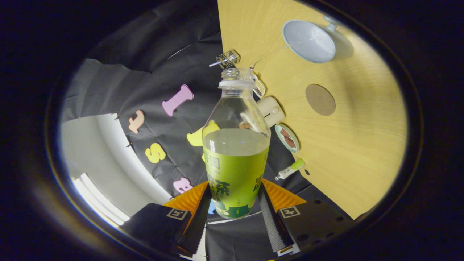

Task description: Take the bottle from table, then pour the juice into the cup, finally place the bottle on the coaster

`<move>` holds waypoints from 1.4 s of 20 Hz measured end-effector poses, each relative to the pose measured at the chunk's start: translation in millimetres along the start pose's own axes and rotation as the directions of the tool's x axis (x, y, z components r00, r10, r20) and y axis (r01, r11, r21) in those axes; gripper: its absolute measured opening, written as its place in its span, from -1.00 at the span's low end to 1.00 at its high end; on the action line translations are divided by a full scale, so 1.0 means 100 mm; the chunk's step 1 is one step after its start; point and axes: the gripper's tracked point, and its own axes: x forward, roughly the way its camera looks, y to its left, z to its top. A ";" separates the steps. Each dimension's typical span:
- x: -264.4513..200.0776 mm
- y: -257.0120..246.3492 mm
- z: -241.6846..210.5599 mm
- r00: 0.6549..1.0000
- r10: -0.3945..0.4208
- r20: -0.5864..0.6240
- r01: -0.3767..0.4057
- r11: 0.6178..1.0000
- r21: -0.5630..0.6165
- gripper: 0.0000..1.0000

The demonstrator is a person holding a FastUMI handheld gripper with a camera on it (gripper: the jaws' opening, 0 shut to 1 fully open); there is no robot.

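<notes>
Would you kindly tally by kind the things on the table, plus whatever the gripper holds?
Bottles: 1, the bottle, uncapped, clamped between the gripper fingers
Cups: 1, the cup
Coasters: 1, the coaster
Small dishes: 1, the dish
Tubes: 1, the tube
Wire items: 1, the wire cage
Cream containers: 1, the cream container
Total: 7

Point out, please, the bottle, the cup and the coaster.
bottle (235, 145): gripper view, liquid line, body clamped between the jaws.
cup (308, 40): gripper view, inside bottom.
coaster (320, 99): gripper view, centre of the disc.
</notes>
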 end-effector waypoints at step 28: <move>-0.06 -0.02 0.08 0.998 -0.057 -0.014 0.057 0.998 0.019 0.52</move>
